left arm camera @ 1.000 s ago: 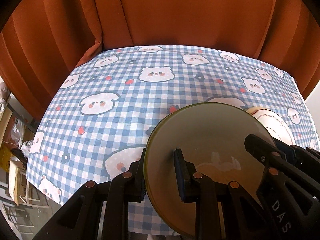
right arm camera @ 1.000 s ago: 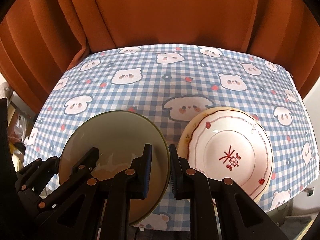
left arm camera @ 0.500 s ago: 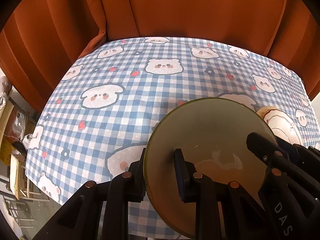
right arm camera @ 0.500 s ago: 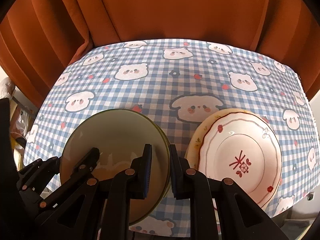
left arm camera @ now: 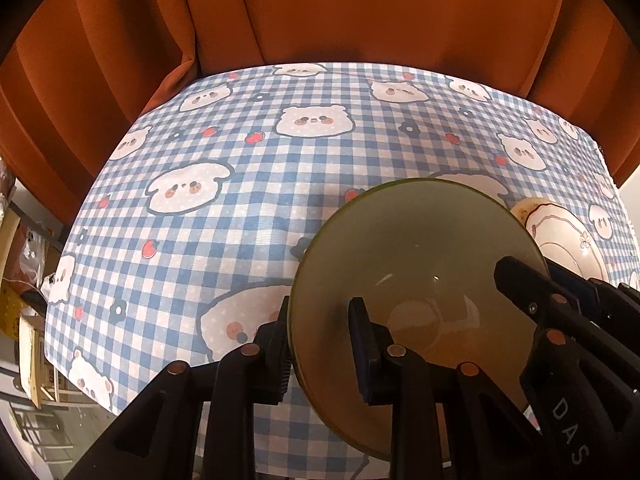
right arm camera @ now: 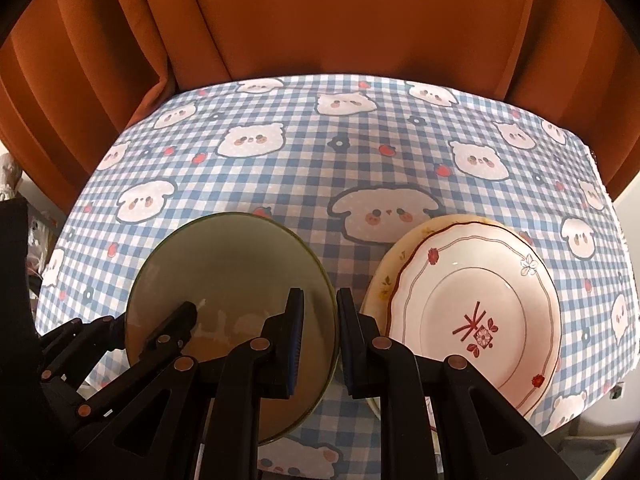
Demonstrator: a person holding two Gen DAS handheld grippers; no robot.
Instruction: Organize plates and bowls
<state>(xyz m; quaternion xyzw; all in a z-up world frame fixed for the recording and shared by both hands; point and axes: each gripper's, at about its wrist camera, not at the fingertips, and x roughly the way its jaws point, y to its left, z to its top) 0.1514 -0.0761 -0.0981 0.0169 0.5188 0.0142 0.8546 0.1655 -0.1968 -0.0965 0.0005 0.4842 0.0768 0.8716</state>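
Note:
An olive-green plate [left arm camera: 416, 256] is held between both grippers near the table's front edge. My left gripper [left arm camera: 322, 342] is shut on its left rim. My right gripper [right arm camera: 320, 330] is shut on its right rim, and the green plate [right arm camera: 228, 272] fills the left of that view. A white plate with red flower pattern [right arm camera: 476, 304] lies on a cream plate [right arm camera: 384, 276] just right of the right gripper. The white plate's edge also shows in the left wrist view [left arm camera: 560, 236]. The right gripper's fingers [left arm camera: 520, 276] show in the left wrist view.
The table wears a blue checked cloth with bear faces [left arm camera: 248, 184], also seen in the right wrist view [right arm camera: 360, 152]. An orange curtain [left arm camera: 360, 12] hangs behind the table. Shelving and clutter [left arm camera: 24, 280] stand off the left edge.
Both grippers and the green plate have drawn back a little and risen slightly; the table looks farther. The grip on the plate is unchanged. The stacked plates have not moved.

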